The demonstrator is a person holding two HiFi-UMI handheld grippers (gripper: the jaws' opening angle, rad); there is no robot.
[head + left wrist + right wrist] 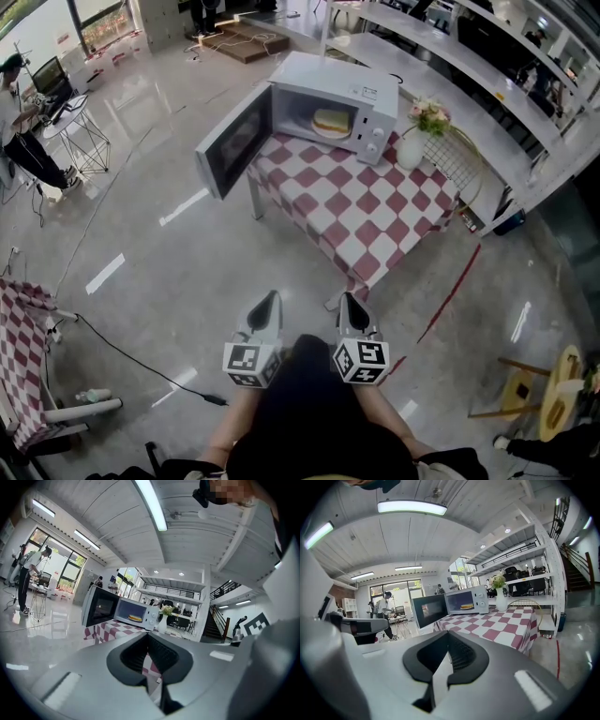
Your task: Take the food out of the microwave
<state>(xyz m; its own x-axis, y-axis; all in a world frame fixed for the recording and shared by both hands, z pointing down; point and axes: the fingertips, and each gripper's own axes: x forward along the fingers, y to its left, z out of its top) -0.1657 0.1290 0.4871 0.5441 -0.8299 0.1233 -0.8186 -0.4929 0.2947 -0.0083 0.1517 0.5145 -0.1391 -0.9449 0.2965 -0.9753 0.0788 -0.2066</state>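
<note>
Head view: the left hand-held gripper (pixel 270 298) and right hand-held gripper (pixel 348 300) are both pressed together and empty, well apart from the table (pixel 375 225). The food (pixel 332 122) sits inside the microwave (pixel 370 89), whose door (pixel 234 141) is open. The approach looks to be the step in hand. Next, close in and spread the jaws.

Food (pixel 331 123) — kind too small to tell.

White microwave (pixel 373 94) sat upright at the far corner of the red-and-white checked table (pixel 375 220), with its dark-windowed door (pixel 234 142) swung wide open to the left. The food (pixel 332 122) was inside the lit cavity, sitting flat about the middle. It was a round, yellowish thing, bread or cake, couldn't tell which.
</note>
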